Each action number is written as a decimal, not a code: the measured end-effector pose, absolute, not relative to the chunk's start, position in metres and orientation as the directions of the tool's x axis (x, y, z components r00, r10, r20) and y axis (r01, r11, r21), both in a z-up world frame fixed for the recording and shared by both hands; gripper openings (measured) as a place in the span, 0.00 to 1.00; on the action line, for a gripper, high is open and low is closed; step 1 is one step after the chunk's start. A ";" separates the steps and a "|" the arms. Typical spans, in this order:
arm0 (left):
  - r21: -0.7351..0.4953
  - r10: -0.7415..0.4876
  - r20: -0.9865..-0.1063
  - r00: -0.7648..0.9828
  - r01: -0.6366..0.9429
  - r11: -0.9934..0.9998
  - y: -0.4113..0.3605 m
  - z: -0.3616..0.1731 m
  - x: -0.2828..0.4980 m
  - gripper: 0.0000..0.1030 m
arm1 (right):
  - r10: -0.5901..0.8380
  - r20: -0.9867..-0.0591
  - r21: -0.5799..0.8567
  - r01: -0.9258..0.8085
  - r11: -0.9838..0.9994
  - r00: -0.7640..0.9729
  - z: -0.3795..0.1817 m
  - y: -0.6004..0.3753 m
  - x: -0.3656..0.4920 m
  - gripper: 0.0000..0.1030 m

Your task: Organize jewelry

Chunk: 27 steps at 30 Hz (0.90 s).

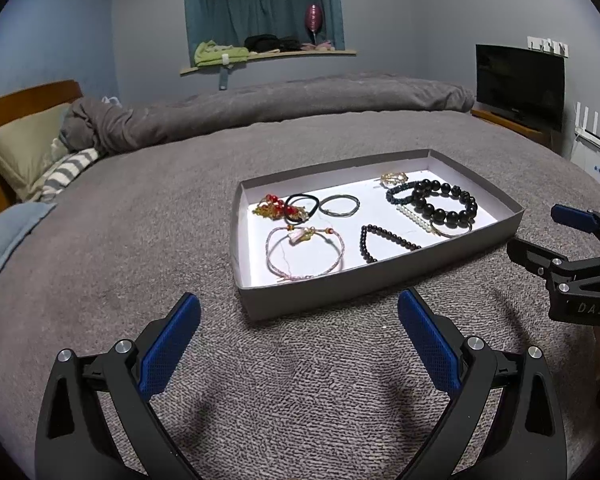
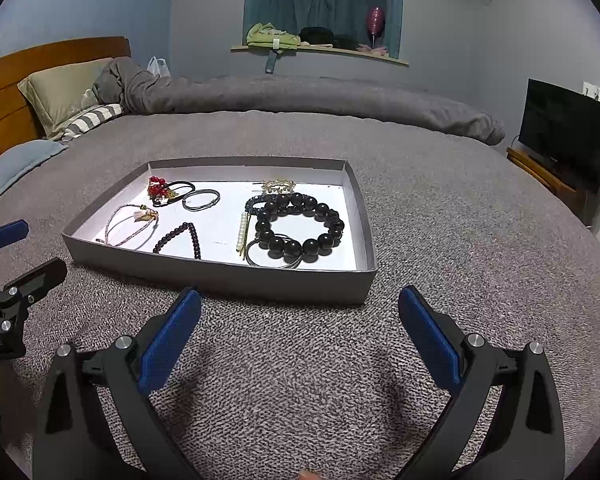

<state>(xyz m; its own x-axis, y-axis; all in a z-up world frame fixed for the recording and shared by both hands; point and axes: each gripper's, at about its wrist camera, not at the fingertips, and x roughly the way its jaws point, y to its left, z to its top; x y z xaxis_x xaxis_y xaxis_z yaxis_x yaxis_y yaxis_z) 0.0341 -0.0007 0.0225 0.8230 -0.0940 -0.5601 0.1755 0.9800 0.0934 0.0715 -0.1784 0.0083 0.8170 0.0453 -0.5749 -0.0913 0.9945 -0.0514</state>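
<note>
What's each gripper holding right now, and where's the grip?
Nothing. Left gripper and right gripper are both open over the blanket, short of the tray.

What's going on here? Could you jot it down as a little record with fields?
setting: bed with grey cover
container: shallow grey tray, white inside
contents: big black bead bracelet, pearl clip, pink cord bracelet, hair ties, more beads
left hand-held gripper: open, empty, short of the tray
right hand-held gripper: open, empty, short of the tray
</note>
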 end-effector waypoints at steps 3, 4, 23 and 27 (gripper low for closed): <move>0.094 -0.094 -0.560 0.823 0.176 0.980 -0.001 0.023 0.034 0.97 | 0.045 -0.577 -0.055 -0.093 0.994 0.816 0.008 -0.178 0.072 0.95; 0.094 -0.095 -0.560 0.823 0.177 0.980 -0.001 0.023 0.034 0.97 | 0.045 -0.578 -0.055 -0.094 0.994 0.815 0.007 -0.178 0.072 0.95; 0.095 -0.098 -0.567 0.818 0.184 0.978 -0.003 0.021 0.034 0.97 | 0.044 -0.587 -0.061 -0.099 0.993 0.809 0.005 -0.178 0.072 0.95; 0.096 -0.099 -0.568 0.817 0.185 0.978 -0.004 0.021 0.035 0.97 | 0.043 -0.589 -0.063 -0.099 0.993 0.807 0.005 -0.177 0.072 0.95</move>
<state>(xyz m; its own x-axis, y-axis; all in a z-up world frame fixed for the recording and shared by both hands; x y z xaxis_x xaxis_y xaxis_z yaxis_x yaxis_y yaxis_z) 0.0346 -0.0038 0.0205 0.8169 -0.0990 -0.5682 0.1854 0.9779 0.0963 0.0723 -0.1772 0.0053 0.8073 0.0431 -0.5885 -0.0986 0.9932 -0.0626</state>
